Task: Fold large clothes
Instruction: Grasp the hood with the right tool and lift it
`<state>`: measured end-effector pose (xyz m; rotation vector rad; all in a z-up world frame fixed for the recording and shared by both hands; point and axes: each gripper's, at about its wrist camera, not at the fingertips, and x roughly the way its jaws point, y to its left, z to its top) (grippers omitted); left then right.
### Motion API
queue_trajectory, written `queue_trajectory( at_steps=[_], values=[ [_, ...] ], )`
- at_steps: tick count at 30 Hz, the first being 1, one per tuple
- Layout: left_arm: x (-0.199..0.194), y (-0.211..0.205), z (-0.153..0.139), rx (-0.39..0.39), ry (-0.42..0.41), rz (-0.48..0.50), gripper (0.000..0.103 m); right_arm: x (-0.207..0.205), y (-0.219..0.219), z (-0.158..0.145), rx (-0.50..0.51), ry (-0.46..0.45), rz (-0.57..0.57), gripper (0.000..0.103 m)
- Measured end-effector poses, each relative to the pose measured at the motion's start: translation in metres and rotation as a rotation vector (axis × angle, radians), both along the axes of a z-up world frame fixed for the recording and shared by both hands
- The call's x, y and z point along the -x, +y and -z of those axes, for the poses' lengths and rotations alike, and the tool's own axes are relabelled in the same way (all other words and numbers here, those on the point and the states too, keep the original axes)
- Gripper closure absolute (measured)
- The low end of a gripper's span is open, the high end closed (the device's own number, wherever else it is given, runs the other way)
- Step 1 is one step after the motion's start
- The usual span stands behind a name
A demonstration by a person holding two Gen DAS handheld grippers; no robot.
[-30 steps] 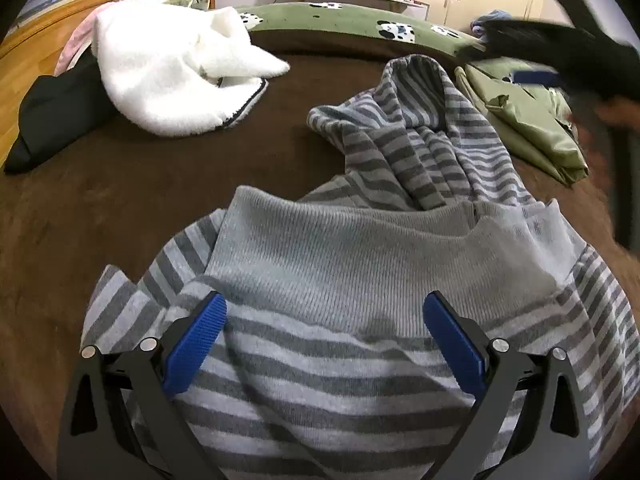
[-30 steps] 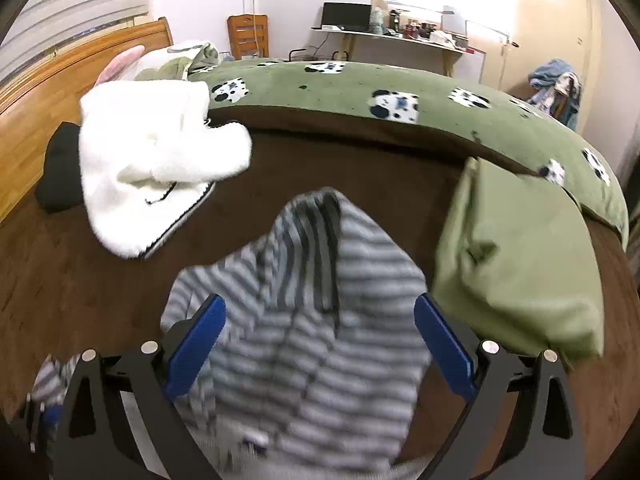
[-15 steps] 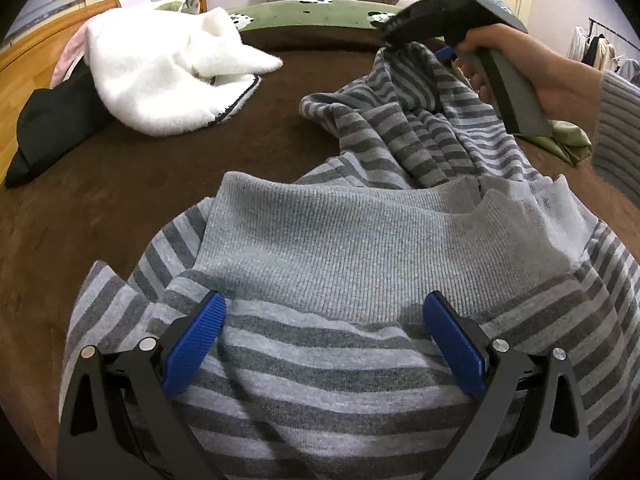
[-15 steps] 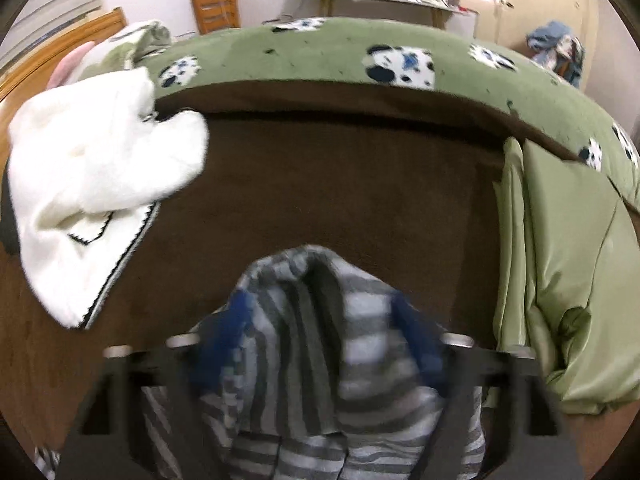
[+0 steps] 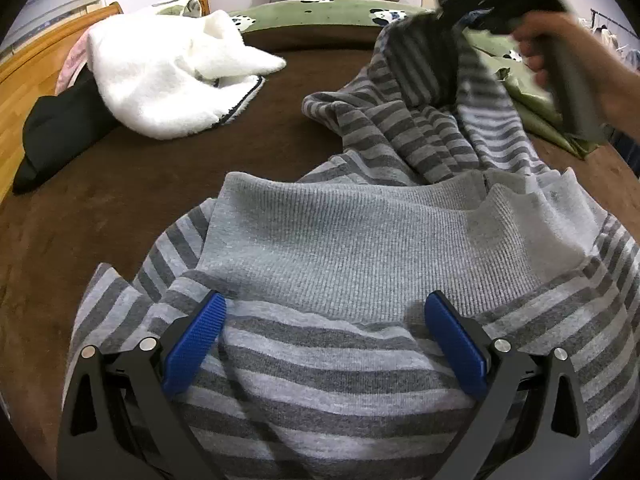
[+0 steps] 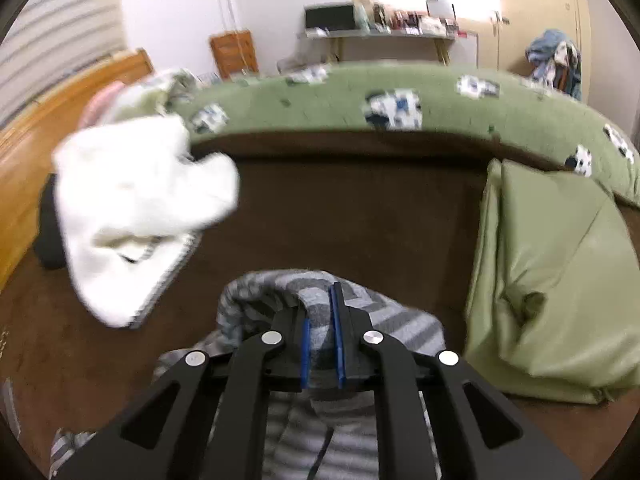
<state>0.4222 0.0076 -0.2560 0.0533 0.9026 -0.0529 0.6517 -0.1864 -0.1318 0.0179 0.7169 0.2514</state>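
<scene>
A grey striped hoodie (image 5: 360, 248) lies crumpled on the brown bed cover (image 5: 120, 184), its plain ribbed hem facing me. My left gripper (image 5: 324, 316) is open, its blue pads resting on the striped cloth near the hem. My right gripper (image 6: 320, 316) is shut on the hoodie's far end, the hood (image 6: 276, 296), and holds it raised above the bed. In the left wrist view the right gripper (image 5: 472, 4) shows at the top right with the hood (image 5: 424, 52) hanging from it.
A white fleece garment (image 5: 168, 76) and a black garment (image 5: 60, 124) lie at the left by the wooden headboard (image 5: 24, 80). A folded olive garment (image 6: 552, 280) lies at the right. A green patterned duvet (image 6: 400, 96) runs along the far side.
My right gripper closed on the hood and lifted it off the bed. The left gripper stayed open on the hem end.
</scene>
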Motion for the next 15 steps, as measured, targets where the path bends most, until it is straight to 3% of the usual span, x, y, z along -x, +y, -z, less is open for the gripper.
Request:
queue_trajectory(
  at_steps=[8, 15],
  values=[
    [0.009, 0.004, -0.01, -0.011, -0.029, -0.04, 0.006, 0.106, 0.006, -0.054, 0.006, -0.15, -0.078, 0.093],
    [0.027, 0.018, -0.031, 0.017, -0.047, -0.099, 0.006, 0.181, 0.001, -0.071, -0.029, -0.234, -0.087, 0.093]
  ],
)
